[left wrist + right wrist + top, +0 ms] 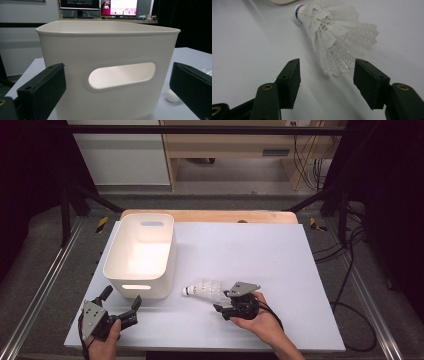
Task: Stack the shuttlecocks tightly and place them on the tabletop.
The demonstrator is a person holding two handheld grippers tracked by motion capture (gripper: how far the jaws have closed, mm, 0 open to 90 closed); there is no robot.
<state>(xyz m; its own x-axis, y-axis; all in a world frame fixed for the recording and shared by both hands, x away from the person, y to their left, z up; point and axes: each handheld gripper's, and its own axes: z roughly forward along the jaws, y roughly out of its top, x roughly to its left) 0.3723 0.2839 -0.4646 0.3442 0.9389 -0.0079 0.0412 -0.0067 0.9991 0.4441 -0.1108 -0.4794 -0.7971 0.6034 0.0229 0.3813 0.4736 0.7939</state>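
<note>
- We see the shuttlecock [204, 290] lying on its side on the white table [260, 250], just right of the near right corner of the white bin [141, 254], its cork tip pointing left toward the bin.
- The right gripper [224, 306] sits just near of the feather skirt with its jaws spread; in the right gripper view the feathers [337, 35] lie ahead of the pads, not between them, and nothing is pinched.
- The left gripper [121, 301] rests at the near left, jaws spread wide and empty, facing the bin's near wall and its handle slot [121, 75].
- We judge the shuttlecock very light and fragile: the feathers would bend or split under a hard squeeze and it could skid on the smooth top. We would take it gently across the skirt near the cork, or at the cork itself.
- The table is flat, matte and bare elsewhere; beyond its far edge stand pale wooden furniture and trailing cables, with dark frame rails at both sides.
</note>
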